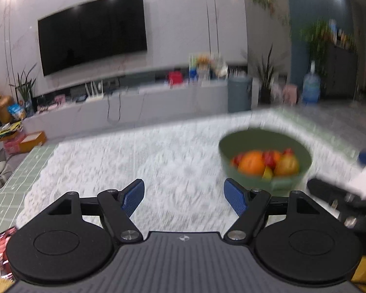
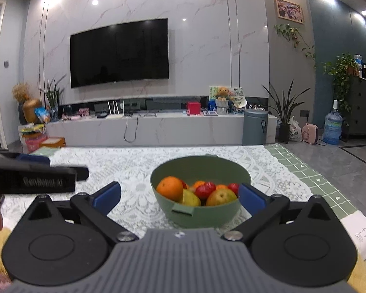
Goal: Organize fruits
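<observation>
A green bowl stands on the white lace tablecloth, right in front of my right gripper. It holds an orange, a yellow pear, red fruits and a yellow-green fruit. My right gripper is open and empty, its blue pads on either side of the bowl's near wall. My left gripper is open and empty over bare cloth, with the blurred bowl ahead to its right. The left gripper also shows at the left of the right wrist view.
A green grid mat lies under the cloth. A white paper note lies at the table's right front. A red packet lies at the left near edge. Beyond the table are a TV wall, a low cabinet and plants.
</observation>
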`<state>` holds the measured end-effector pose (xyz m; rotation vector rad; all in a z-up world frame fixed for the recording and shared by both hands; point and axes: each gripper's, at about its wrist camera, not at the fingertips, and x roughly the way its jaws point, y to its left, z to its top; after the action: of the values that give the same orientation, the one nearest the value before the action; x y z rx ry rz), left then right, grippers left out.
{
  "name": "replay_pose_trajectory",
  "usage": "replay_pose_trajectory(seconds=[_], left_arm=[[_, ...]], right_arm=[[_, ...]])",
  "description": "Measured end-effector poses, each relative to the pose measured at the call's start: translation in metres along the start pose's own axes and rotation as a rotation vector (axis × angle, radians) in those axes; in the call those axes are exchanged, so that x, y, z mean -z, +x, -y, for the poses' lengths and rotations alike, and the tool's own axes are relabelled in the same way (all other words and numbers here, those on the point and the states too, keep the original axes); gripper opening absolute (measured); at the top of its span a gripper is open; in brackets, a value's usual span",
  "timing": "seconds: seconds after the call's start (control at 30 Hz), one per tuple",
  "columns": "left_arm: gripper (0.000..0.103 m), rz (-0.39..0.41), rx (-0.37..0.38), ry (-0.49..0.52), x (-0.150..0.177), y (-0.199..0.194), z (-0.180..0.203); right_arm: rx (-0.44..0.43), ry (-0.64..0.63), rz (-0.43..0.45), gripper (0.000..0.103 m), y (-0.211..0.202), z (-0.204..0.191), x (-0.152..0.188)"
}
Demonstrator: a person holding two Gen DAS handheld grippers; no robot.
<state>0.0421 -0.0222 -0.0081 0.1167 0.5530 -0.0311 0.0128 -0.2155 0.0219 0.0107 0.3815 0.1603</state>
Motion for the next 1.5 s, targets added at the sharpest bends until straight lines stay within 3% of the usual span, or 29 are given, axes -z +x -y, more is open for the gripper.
replay_pose_trajectory(seconds=[0.17,0.67,1.5], left_arm=[[0.087,-0.036,0.014,0.026,0.017,0.003,0.002],[0.087,-0.121,0.011,-0.058,0.034,0.025,-0.020],[0.087,-0.115,0.010,-0.056,0.032,0.020,-0.021]], right_arm=[[0.023,-0.018,-0.060,0.099,0.011,-0.006,0.004],[0.042,-0.056,-0.154,0.099,0.040,-0.019,0.014],[0.046,-0.066,-0.157,0.099,0.040,-0.020,0.013]])
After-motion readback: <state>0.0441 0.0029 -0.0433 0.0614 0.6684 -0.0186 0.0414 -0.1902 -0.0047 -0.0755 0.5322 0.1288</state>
